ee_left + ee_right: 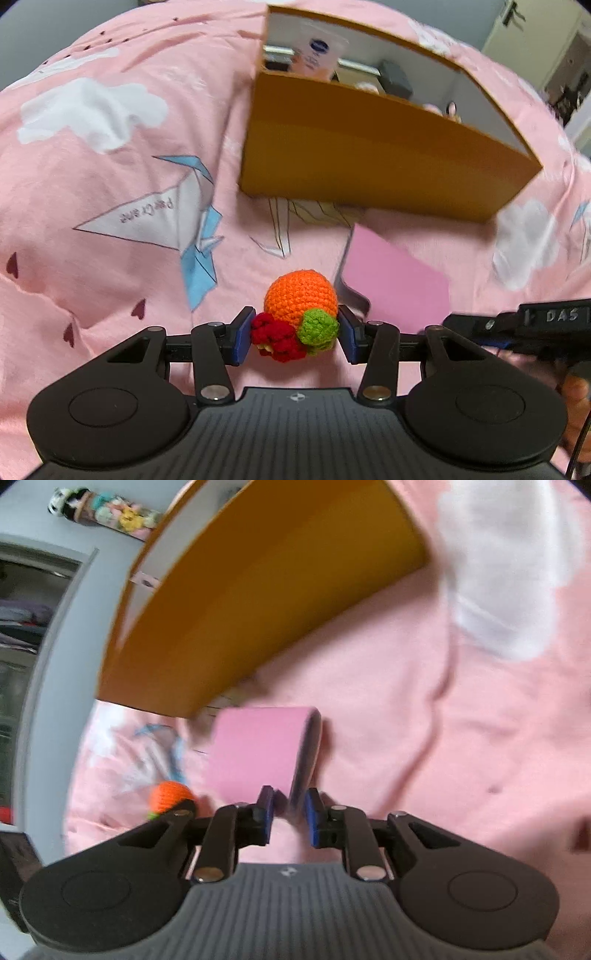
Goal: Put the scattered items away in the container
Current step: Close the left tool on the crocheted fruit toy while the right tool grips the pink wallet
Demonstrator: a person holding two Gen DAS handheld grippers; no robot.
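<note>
Your left gripper [295, 334] is clamped on the orange crochet ball [301, 297], held above the pink bedsheet [110, 206] short of the orange cardboard box [369, 155]. Your right gripper [288, 816] pinches the pink sticky-note pad [255, 753] by its edge, just beside the box.

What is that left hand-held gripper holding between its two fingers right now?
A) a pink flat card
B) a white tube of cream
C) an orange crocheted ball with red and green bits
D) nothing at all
C: in the left wrist view the left hand-held gripper has its blue pads pressed against either side of the orange crocheted ball with red and green trim, above the pink patterned bedsheet.
</note>
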